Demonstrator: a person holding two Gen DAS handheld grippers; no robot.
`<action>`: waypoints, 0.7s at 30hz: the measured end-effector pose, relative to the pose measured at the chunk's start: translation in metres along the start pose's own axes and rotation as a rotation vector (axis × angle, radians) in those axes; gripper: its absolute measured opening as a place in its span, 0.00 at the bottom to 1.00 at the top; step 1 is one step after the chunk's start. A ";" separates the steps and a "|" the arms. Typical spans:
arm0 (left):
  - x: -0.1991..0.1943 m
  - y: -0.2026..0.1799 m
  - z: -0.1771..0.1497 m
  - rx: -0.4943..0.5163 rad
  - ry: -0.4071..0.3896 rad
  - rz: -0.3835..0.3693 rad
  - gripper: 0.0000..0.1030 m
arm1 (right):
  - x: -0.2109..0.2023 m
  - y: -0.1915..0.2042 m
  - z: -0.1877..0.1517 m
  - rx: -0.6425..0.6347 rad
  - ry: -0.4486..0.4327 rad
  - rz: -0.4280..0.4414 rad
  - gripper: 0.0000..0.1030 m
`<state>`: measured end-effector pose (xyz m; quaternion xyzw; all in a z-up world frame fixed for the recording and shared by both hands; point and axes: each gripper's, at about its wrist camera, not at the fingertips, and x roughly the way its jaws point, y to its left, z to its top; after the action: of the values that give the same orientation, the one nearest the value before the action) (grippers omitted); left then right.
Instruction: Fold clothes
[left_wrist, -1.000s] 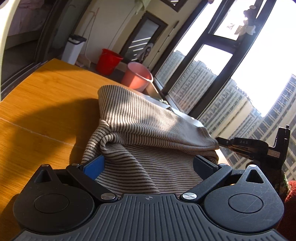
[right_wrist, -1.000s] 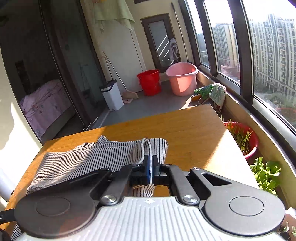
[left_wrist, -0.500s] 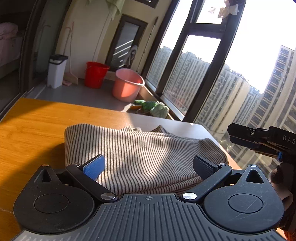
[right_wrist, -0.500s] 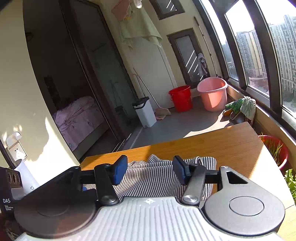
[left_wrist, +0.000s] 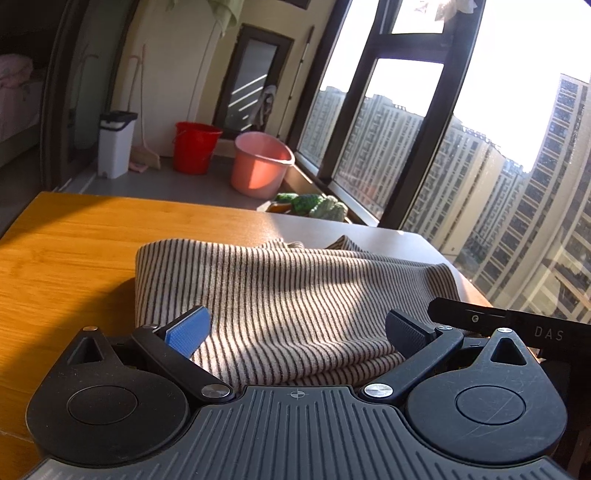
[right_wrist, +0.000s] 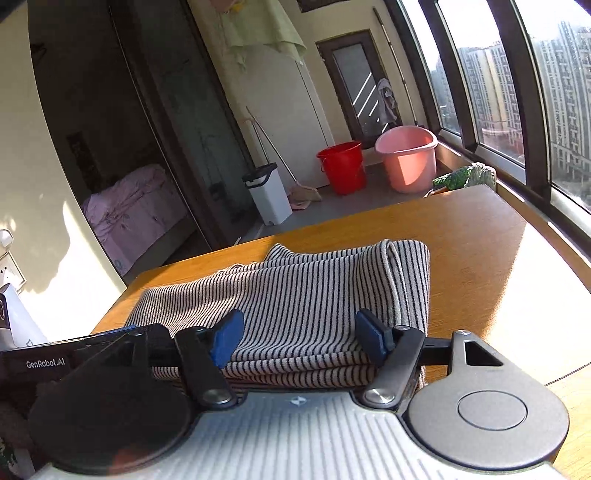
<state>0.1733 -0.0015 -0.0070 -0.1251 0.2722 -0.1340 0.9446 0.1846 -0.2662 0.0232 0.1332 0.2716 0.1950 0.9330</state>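
Observation:
A grey and black striped garment lies folded in layers on the wooden table. It also shows in the right wrist view, with its folded edge at the right. My left gripper is open and empty, its fingers just above the garment's near edge. My right gripper is open and empty, fingers spread over the garment's near stacked edge. The right gripper's body shows at the right of the left wrist view.
Beyond the table stand a pink tub, a red bucket and a white bin. Large windows run along the right side. The table's far edge and right edge are near.
The right gripper, shut on the garment's edge one second ago, opened and let go. The garment settled flat in a folded stack. Both grippers drew back to its near edge.

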 end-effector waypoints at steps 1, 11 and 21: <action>0.000 0.002 0.001 -0.008 -0.002 -0.008 1.00 | -0.001 0.000 0.000 -0.003 -0.003 0.001 0.71; -0.002 -0.001 0.000 0.012 0.005 0.008 1.00 | 0.001 0.004 0.000 -0.005 -0.007 -0.004 0.71; 0.000 -0.007 0.002 0.039 0.023 0.029 1.00 | 0.002 0.002 0.000 0.001 -0.009 0.008 0.74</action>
<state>0.1728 -0.0078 -0.0031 -0.1013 0.2821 -0.1267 0.9456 0.1851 -0.2638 0.0230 0.1354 0.2669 0.1981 0.9334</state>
